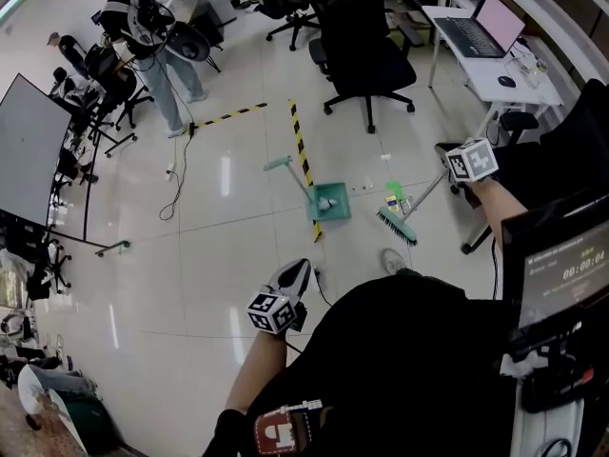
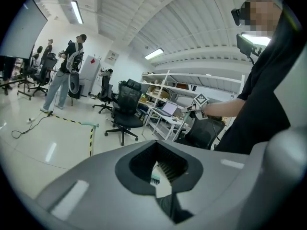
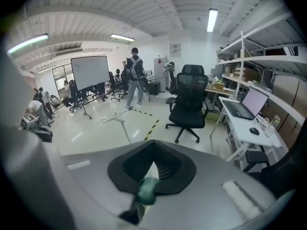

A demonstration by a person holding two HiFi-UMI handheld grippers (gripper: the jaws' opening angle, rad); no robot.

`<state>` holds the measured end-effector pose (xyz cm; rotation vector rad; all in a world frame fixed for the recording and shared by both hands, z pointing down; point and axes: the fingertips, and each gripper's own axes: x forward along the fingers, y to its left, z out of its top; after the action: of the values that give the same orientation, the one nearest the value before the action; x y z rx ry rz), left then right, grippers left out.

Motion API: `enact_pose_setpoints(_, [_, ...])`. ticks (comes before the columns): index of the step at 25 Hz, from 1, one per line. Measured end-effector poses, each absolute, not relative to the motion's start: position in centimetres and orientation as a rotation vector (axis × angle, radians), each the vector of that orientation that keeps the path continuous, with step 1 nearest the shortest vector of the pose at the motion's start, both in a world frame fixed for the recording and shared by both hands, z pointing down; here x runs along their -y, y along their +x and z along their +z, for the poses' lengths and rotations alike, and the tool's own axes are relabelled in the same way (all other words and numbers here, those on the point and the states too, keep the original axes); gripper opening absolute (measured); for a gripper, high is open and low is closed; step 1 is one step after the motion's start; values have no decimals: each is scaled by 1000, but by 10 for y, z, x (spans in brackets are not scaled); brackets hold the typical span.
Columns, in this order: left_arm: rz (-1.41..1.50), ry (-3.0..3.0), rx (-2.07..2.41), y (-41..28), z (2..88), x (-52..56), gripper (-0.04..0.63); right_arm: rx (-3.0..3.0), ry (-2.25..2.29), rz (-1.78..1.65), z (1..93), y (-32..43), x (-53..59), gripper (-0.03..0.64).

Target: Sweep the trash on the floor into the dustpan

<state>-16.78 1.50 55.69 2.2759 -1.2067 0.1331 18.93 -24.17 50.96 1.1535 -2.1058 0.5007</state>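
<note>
Left gripper (image 1: 293, 279): jaws pressed together, holding nothing, low at 6 o'clock of the dustpan (image 1: 328, 203). The teal pan looks like light plastic and will likely skid on glossy tile. Its long handle leans off to 10 o'clock; I'd grab it there. Trash (image 1: 393, 198), a small green-yellow scrap plus white bits, lies on the floor at 3 o'clock of the pan, just above the broom (image 1: 397, 227) head. Probably very light. Right gripper (image 1: 449, 168) is clamped on the broom's handle near the top end. The pole is thin, stiff and smooth, so it may twist. No brand is legible. Screen (image 1: 561, 269) at far right shows timer digits, too blurred to read.
</note>
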Motion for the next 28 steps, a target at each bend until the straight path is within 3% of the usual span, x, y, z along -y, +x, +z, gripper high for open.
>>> enact_pose_setpoints(16, [259,2135,1253,-160,634,226,2,2019,1091,555,670,157,573,9])
enact_pose_setpoints(28, [173,2004,1151,-183,737,216,0,1904,1282,493,767,142,630,9])
